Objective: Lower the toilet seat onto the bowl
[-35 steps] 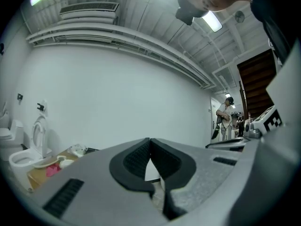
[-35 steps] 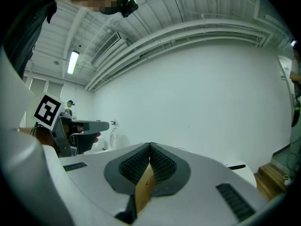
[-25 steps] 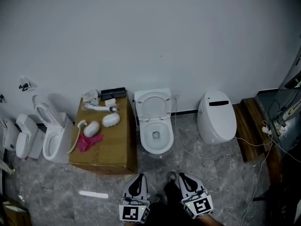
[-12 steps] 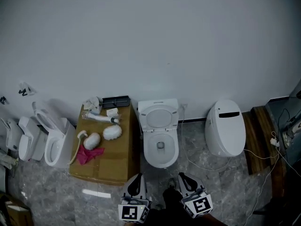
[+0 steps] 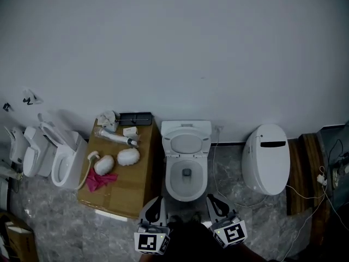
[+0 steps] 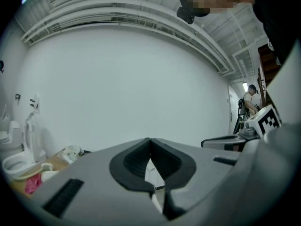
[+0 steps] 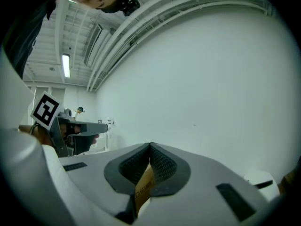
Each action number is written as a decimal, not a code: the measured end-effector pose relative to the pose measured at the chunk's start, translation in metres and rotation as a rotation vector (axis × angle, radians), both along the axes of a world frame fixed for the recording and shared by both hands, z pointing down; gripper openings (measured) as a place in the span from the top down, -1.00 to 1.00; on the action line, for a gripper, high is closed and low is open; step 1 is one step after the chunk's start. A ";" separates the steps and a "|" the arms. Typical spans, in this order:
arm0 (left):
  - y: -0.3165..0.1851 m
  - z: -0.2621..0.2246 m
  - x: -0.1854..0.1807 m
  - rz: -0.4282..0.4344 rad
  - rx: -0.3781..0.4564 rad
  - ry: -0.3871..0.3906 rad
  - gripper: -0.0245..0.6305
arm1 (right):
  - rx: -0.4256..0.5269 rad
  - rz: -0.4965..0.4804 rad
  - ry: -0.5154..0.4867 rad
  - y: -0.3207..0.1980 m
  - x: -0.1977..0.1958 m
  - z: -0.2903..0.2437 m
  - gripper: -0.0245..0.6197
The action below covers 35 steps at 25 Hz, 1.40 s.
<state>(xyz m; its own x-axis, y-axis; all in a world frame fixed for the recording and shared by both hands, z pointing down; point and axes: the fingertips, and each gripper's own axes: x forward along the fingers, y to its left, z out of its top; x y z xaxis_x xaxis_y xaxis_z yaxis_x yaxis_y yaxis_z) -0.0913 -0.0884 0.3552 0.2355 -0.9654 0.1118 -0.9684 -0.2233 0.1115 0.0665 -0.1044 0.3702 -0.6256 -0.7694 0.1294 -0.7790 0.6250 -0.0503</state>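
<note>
The left gripper [image 6: 150, 140] is closed tip to tip with nothing between its fingers. The right gripper [image 7: 150, 146] is closed the same way. A brown printed strip [image 7: 142, 185] shows in the slot below its tips, and I can't tell whether it is pinched there or lies beyond.

Both grippers hang low before the bowl [image 5: 185, 178], touching nothing. The toilet seat [image 5: 186, 143] stands raised against the tank [image 5: 186, 127].

It looks like a stiff, light, smooth plastic ring on a rear hinge, and it is likely to slam if let go. I'd nudge its upper edge forward and ease it down.

Only the head view shows seat and bowl plainly. The gripper views give mostly wall [image 6: 117, 79] and ceiling [image 6: 94, 13].
</note>
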 end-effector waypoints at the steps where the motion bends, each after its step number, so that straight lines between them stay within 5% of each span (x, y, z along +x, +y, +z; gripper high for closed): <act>1: -0.006 0.000 0.000 -0.002 -0.004 -0.005 0.90 | 0.003 0.002 0.000 -0.008 0.003 0.000 0.86; 18: -0.146 0.037 -0.026 0.073 -0.081 -0.055 0.90 | -0.034 0.002 0.128 -0.150 -0.011 0.042 0.86; 35: -0.303 0.180 -0.035 0.429 -0.315 -0.308 0.89 | -0.266 -0.140 0.378 -0.300 -0.054 0.170 0.85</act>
